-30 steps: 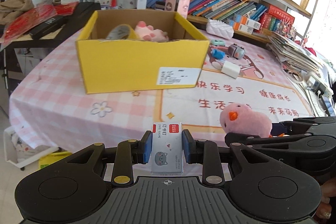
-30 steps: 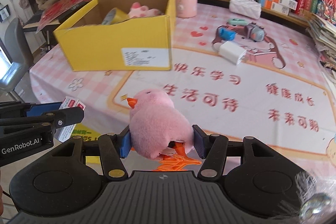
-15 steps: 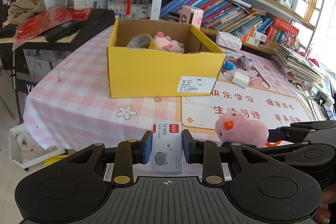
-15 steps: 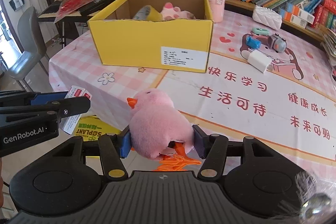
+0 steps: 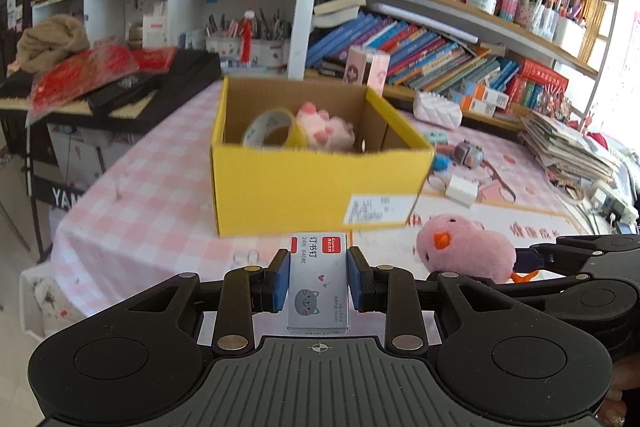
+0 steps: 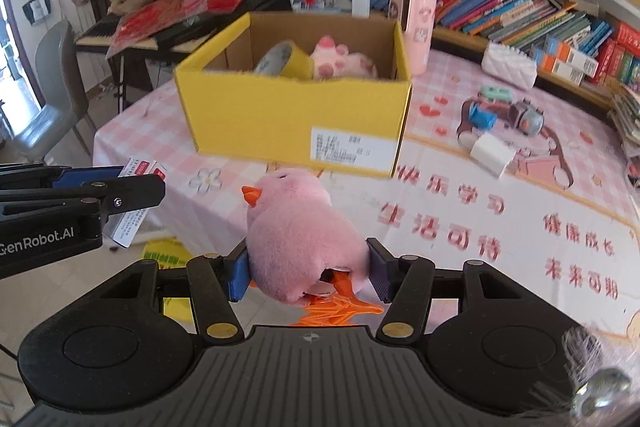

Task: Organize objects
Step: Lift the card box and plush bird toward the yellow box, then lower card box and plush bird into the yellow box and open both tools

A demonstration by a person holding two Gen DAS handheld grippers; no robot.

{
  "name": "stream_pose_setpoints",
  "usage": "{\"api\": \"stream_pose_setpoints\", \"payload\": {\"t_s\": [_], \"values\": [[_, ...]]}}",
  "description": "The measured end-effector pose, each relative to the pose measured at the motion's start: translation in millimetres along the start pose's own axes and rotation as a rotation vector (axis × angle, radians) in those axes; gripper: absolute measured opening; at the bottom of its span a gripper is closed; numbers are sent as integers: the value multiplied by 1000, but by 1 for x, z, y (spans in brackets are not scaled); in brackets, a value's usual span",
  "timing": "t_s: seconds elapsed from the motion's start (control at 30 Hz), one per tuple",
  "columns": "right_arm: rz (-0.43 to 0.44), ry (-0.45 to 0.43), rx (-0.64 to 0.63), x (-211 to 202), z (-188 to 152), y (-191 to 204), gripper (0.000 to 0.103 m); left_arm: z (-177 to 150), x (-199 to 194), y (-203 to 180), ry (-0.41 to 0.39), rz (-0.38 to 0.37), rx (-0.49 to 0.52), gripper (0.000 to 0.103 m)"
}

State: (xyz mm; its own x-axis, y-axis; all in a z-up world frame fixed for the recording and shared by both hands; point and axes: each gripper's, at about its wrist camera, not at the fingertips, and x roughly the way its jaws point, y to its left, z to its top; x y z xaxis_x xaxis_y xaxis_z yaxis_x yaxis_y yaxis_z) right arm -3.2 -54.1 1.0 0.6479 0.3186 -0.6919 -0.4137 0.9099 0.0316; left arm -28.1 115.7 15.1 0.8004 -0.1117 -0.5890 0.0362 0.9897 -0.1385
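Carry stage: left gripper (image 5: 319,281) pinching staple box (image 5: 318,285), right gripper (image 6: 307,269) clamping pink plush chick (image 6: 301,239); both raised since a second ago, yellow box (image 5: 316,193) interior now visible, suggesting drop-in next.

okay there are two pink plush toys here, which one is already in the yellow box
The pink paw plush with darker toe pads, lying inside the yellow box beside the tape roll. The pink chick with the orange beak is outside it, clamped in the right hand-held gripper.
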Motion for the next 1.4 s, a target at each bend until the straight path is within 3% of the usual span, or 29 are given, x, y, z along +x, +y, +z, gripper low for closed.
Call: {"api": "stream_pose_setpoints", "payload": {"t_s": [0.43,0.83,1.07,1.4], "values": [[2,-171,7,28,94,-30,55,72,48,2,-99,49,17,28],[21,-231,-24,77,165,-61,55,110,118,-4,-75,97,31,28],[52,-193,-69,114,183,-66,55,108,158,-8,6,129,46,28],[112,-49,-184,166,173,-55,55,94,198,-5,121,197,86,28]]}}
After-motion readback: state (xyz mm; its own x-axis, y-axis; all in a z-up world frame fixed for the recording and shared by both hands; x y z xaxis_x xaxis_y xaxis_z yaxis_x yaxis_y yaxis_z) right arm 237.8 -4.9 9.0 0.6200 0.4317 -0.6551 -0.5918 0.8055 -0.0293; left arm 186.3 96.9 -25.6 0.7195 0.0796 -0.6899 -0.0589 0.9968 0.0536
